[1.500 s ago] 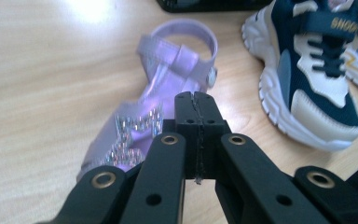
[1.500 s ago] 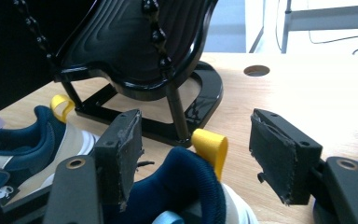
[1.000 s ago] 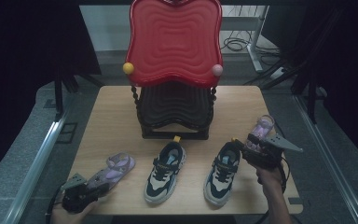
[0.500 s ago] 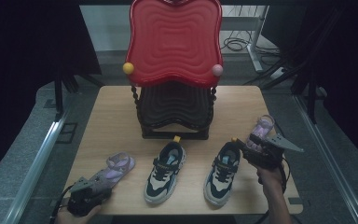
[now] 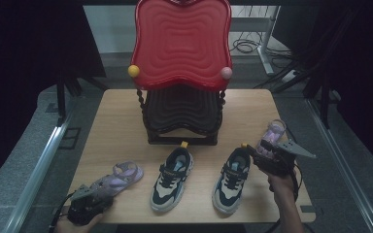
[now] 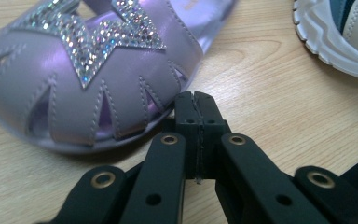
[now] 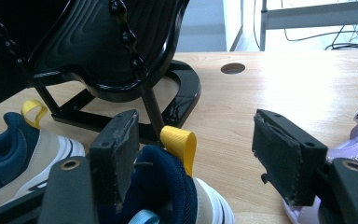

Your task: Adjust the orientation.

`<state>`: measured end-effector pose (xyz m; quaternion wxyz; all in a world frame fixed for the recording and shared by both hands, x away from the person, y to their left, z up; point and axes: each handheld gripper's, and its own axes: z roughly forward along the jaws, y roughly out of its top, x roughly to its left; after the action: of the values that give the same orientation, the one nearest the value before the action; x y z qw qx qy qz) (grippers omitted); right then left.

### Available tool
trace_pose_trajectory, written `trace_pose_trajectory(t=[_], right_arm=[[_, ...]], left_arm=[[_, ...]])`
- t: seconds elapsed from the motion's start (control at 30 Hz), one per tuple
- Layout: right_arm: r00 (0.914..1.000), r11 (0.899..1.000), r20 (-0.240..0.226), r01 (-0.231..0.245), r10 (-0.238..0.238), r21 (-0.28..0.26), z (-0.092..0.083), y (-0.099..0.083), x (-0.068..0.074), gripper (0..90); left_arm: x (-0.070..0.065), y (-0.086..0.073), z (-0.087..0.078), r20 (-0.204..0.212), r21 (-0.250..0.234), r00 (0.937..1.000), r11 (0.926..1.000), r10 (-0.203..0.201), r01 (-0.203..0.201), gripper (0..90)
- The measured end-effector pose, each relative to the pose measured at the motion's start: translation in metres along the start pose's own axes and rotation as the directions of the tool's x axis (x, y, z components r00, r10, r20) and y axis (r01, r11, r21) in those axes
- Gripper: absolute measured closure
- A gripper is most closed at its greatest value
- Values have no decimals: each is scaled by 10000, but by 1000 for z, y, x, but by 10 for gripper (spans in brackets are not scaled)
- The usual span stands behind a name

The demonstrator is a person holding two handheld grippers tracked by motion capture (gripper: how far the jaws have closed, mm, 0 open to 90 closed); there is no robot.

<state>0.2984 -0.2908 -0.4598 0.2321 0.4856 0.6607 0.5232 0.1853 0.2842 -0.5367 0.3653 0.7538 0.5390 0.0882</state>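
A: Where does the left gripper sit?

B: Low at the lower left of the high view, held in a hand at the near edge of the light wooden surface. In the left gripper view its black fingers are pressed together with nothing between them, the tips just beside the toe of a lilac strappy sandal with a glittering star on top. Whether the tips touch the sole, I cannot tell.

A: And that sandal in the high view?

B: Lower left, lying flat on the surface, just above the left gripper and to the left of a navy, cream and white sneaker in the lower middle.

A: The right gripper?

B: Right of centre in the lower half of the high view, at the heel of a second navy, cream and white sneaker with a yellow heel loop. In the right gripper view its fingers stand spread wide; the left one sits against the navy heel collar, the yellow loop rises in the gap, and the right one is well clear of the shoe, so they pinch nothing.

A: Anything else close by?

B: A second lilac sandal lies just behind the right gripper, and a glossy black stand carrying a wavy red tray fills the upper middle.
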Motion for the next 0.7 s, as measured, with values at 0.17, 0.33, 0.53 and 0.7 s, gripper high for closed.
trace_pose_trajectory(t=[0.17, 0.33, 0.53, 0.7], right_arm=[[9998, 10000, 158, 71, -72, 44, 1, 0, 0, 324], [9997, 9999, 223, 126, -128, 83, 1, -1, 1, 323], [9996, 10000, 287, 22, -24, 74, 0, -1, 0, 324], [9994, 10000, 345, -20, 16, 93, 0, -1, 0, 323]], left_arm=[[5, -1, -3, -28, -72, 9999, 9999, -145, 145, 898], [8, -1, -6, -77, -157, 9997, 9996, -237, 236, 898], [14, 0, -10, -241, -178, 9990, 9991, -379, 375, 898], [15, 0, -10, -382, -52, 9984, 9991, -420, 418, 898]])
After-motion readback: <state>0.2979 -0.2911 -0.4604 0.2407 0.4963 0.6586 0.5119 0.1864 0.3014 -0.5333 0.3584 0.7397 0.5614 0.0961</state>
